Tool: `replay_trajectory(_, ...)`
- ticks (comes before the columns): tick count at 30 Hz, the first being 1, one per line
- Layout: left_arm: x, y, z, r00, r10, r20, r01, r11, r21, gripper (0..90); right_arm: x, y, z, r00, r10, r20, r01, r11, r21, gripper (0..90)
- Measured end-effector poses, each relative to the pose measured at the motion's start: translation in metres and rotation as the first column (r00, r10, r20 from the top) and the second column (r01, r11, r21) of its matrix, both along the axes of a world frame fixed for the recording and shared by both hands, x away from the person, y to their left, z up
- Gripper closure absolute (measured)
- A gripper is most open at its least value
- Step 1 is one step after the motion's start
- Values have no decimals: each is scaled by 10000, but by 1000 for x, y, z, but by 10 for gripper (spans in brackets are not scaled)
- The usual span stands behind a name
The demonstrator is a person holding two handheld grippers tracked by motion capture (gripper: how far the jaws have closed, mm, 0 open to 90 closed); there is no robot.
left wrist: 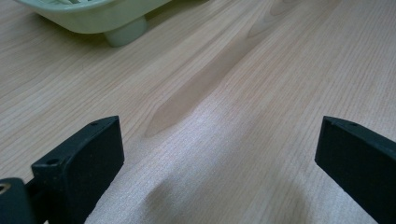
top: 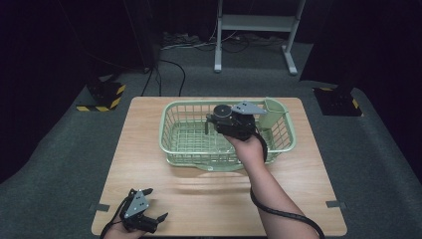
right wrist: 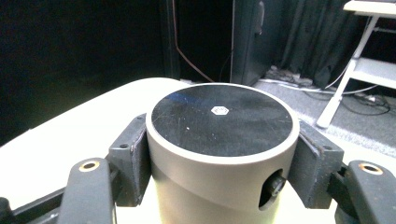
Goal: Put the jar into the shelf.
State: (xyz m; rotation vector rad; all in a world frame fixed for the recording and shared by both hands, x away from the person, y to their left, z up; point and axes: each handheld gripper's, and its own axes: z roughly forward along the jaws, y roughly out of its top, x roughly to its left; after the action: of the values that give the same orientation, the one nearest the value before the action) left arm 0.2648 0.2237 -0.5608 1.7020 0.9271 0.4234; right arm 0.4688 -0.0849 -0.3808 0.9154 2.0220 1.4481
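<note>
Left hand-held gripper point(top: 149, 222) (jaws apart) — wooden table point(top: 199, 199), green basket point(top: 171, 144) beyond.

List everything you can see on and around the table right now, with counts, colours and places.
Cylinder: one, grey body with a black top, clamped in the right tool above the basket.
Basket: one, pale green wire-grid plastic, on the far middle of the table; a small green cup compartment sits in its far right corner.
Table: one, light wood.
Tape marks: two, grey, at the near left and near right table corners.
Hazard-striped bases: two, black with yellow stripes, on the floor at far left and far right.
White frame: one, on the floor behind the table.
Cables: several, black and white, on the floor.
Left tool: one, black, open, at the near left table edge.
Right tool: one, black, shut on the cylinder.
</note>
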Motion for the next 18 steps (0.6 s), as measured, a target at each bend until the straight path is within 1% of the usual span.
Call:
replay_trajectory(5,0,0,0,10000,3,-4,-3,10000,17,17,2,2,-1,9997,-20,-251,14,9997,-233,330)
replay_trajectory(6,0,0,0,10000,-3,-2,3,10000,17,17,3,2,-2,9993,-19,-370,9,9996,-280,330)
replay_trajectory(7,0,0,0,10000,8,-5,-8,10000,5,17,3,2,-2,9993,-19,-370,9,9996,-280,330)
replay_trajectory(8,0,0,0,10000,8,-6,-8,10000,8,17,4,2,-3,9988,-8,-493,-11,9993,-370,330)
replay_trajectory(15,0,0,0,10000,-17,-4,17,10000,83,17,7,4,-7,9973,17,-739,-54,9987,-502,330)
replay_trajectory(18,0,0,0,10000,10,0,-10,10000,9,17,8,5,-7,9976,4,-695,-41,9985,-541,330)
